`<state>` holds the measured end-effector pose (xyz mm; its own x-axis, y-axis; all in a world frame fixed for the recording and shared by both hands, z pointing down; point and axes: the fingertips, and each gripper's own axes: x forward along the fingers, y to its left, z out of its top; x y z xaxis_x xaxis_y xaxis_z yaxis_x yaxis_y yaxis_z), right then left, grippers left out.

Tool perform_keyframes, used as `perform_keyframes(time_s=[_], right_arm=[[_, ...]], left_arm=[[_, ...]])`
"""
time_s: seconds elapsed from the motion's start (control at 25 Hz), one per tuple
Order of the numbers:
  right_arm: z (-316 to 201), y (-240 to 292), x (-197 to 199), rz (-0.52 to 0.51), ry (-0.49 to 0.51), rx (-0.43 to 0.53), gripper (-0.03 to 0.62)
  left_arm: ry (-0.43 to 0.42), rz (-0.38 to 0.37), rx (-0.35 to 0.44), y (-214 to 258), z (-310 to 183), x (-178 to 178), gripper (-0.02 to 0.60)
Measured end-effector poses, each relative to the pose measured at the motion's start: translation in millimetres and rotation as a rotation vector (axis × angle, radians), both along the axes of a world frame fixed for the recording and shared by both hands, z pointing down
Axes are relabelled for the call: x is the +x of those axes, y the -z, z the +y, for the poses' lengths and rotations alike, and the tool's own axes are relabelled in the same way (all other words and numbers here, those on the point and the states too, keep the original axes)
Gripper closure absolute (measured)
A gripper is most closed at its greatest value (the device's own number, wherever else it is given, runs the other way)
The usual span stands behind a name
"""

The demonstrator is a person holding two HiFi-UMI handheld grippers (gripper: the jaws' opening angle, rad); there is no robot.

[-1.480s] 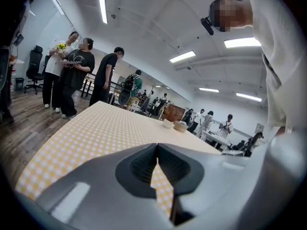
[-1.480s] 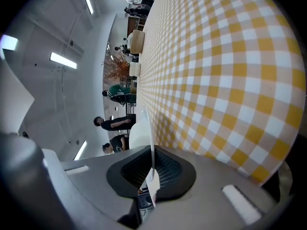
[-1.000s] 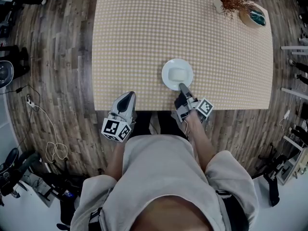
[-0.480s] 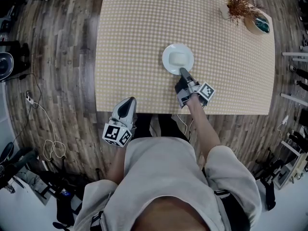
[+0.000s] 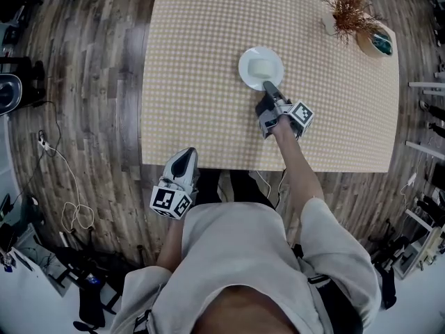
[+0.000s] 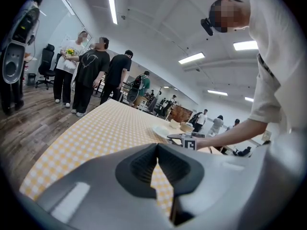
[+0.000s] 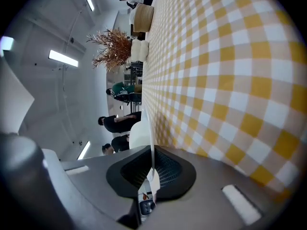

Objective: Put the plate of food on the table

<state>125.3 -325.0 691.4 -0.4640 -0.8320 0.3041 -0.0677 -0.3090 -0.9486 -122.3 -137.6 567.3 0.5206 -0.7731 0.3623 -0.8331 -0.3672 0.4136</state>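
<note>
Upper centre of the head view, the plate (image 5: 248, 62) is over the table (image 5: 195, 61), just beyond the right tool (image 5: 267, 88), which pinches its near rim (left tool (image 5: 183, 154), closed and empty, is farther).

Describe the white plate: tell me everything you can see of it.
The plate is round, white and shallow, and glossy like ceramic. A pale block of food sits in its middle. It lies level over the yellow-checked table, right of the centre and short of the dried plant. The right gripper is shut on its near rim, which shows edge-on between the jaws in the right gripper view. Whether its base touches the table cannot be told.
</note>
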Motion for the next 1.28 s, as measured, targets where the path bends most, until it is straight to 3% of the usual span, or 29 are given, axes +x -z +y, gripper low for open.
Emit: perform_keyframes(time_s=[0.24,0.6,1.28], right_arm=[[-37,1,1,-0.020,-0.050,0.008,0.582],[-68,11,-22,-0.017,-0.013,0.023,0.582],[-66,-7,-33,0.007,-0.032,-0.135,0.580]], left_arm=[[0.002,0.004,0.001,1,3,0,0.572],[0.012,0.004,-0.004,2,7,-2,0.572],[0.021,0.009,-0.019,-2,14,-7,0.572]])
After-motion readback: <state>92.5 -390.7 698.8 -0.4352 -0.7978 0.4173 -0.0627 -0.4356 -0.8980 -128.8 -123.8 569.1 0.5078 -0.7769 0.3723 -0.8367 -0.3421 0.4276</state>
